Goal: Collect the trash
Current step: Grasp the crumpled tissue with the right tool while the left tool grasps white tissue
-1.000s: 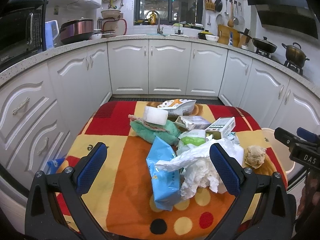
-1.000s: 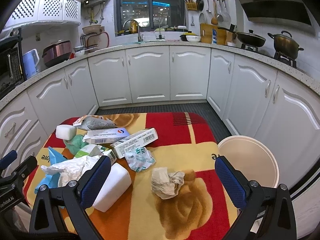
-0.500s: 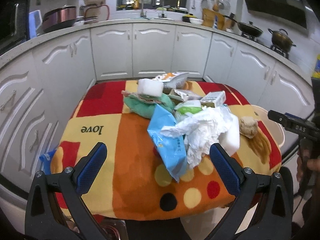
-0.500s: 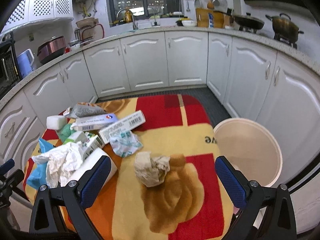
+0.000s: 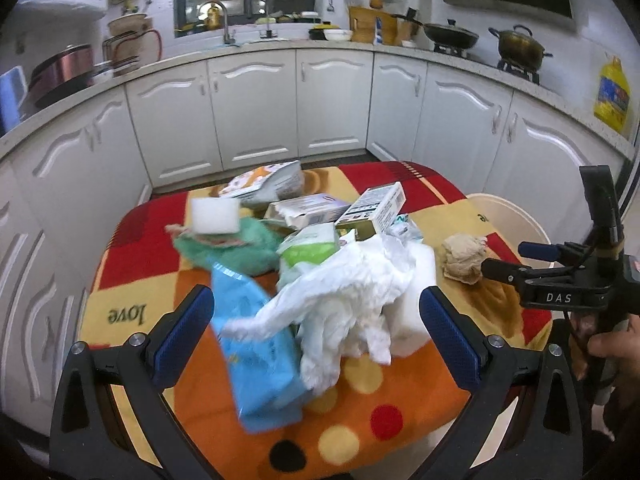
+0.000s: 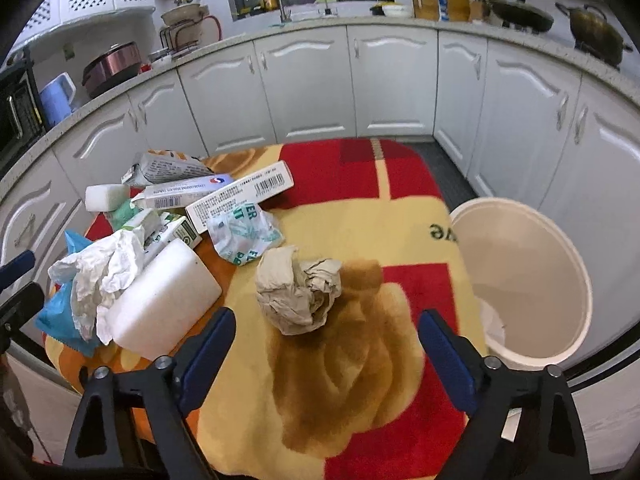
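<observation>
Left tool (image 5: 316, 316) jaws spread wide, empty, over the white tissue (image 5: 344, 300) in the trash pile. Right tool (image 6: 324, 340) also wide open, empty, brown paper wad (image 6: 298, 290) just ahead between its fingers. Bin (image 6: 560, 248) beside the table (image 6: 360, 380), right side.
</observation>
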